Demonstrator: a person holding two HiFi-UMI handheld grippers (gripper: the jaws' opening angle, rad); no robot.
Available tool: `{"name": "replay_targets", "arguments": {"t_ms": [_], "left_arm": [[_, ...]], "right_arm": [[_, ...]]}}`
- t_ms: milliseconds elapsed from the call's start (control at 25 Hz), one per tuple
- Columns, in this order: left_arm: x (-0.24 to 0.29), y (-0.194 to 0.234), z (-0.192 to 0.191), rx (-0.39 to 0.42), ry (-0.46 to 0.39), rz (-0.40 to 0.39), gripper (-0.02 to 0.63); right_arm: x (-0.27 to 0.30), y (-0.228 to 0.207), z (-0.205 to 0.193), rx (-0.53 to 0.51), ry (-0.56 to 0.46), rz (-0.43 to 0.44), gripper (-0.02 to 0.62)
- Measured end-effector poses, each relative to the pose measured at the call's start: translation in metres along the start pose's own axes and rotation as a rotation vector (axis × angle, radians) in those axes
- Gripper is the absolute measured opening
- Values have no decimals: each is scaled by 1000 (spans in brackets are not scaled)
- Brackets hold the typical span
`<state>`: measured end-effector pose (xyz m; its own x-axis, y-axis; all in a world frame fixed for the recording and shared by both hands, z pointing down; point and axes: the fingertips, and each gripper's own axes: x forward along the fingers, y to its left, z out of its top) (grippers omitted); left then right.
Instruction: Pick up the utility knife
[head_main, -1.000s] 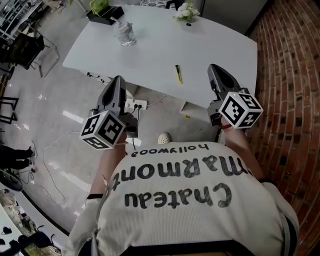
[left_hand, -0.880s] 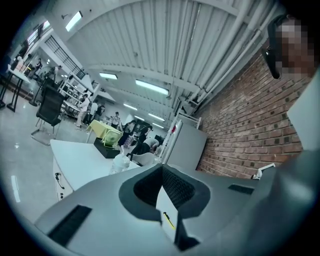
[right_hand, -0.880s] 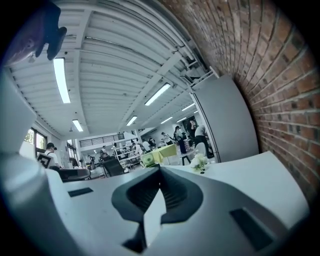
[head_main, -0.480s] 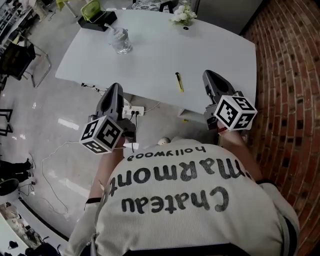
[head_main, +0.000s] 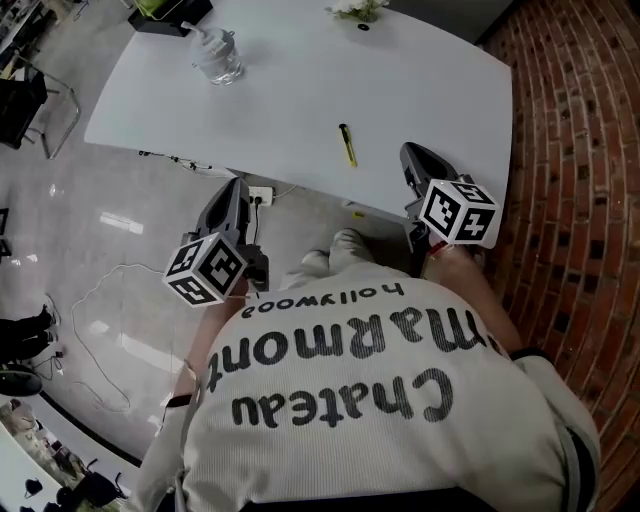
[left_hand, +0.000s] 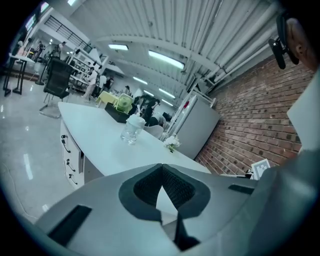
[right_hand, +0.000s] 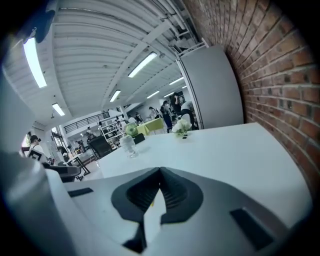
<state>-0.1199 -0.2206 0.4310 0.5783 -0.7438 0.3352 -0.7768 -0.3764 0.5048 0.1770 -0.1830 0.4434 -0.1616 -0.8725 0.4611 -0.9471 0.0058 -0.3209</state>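
Observation:
The utility knife (head_main: 347, 145), slim and yellow with a dark end, lies on the white table (head_main: 300, 90) close to its near edge. My right gripper (head_main: 410, 152) is shut and empty, just to the right of the knife at the table's edge and apart from it. My left gripper (head_main: 237, 186) hangs over the floor in front of the table, left of the knife, its jaws meeting at the tips with nothing in them. In the left gripper view the closed tips (left_hand: 161, 166) point at the table, as do those of the right gripper (right_hand: 160, 171) in its own view.
A glass jar (head_main: 218, 58) stands at the table's far left, a small bunch of flowers (head_main: 352, 8) at its far edge, a green thing on a black tray (head_main: 165, 10) at the corner. A brick wall (head_main: 570, 150) runs along the right. A power strip (head_main: 260, 193) and cables lie under the table.
Both grippers have sunk and drawn in toward the table's near edge, still shut. The knife has stayed where it was on the table.

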Motion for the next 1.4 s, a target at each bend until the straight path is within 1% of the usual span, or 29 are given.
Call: {"name": "replay_targets", "arguments": {"t_ms": [240,320,440,480,560,680,880,1120,1400], "left_arm": [[17,-3,-12,-41,28,43,2],[22,-4,-14,-55,28,61,2],[25,-5,-13,-81,13,85,2],[25,-5,-13,-84,9,95,2],[26,-4,-11,-93,0,113,2],[28,-2,-5,-110,-17,134,2],[25,-2,-2,-113,-35,171,2],[18,4,3,-120,-57,211,2],[5,15,9,-123,-84,243,2]], "right_arm": [[25,-27,-12,30,95,8,3],[35,-31,-12,36,119,33,3],[50,-32,-12,66,139,97,6],[56,-31,-13,76,149,119,36],[68,-30,-19,84,180,144,61],[82,-27,-27,79,227,163,63],[97,-18,-36,60,289,214,74],[111,-7,-36,10,319,247,84],[124,12,-47,-6,368,285,96]]}}
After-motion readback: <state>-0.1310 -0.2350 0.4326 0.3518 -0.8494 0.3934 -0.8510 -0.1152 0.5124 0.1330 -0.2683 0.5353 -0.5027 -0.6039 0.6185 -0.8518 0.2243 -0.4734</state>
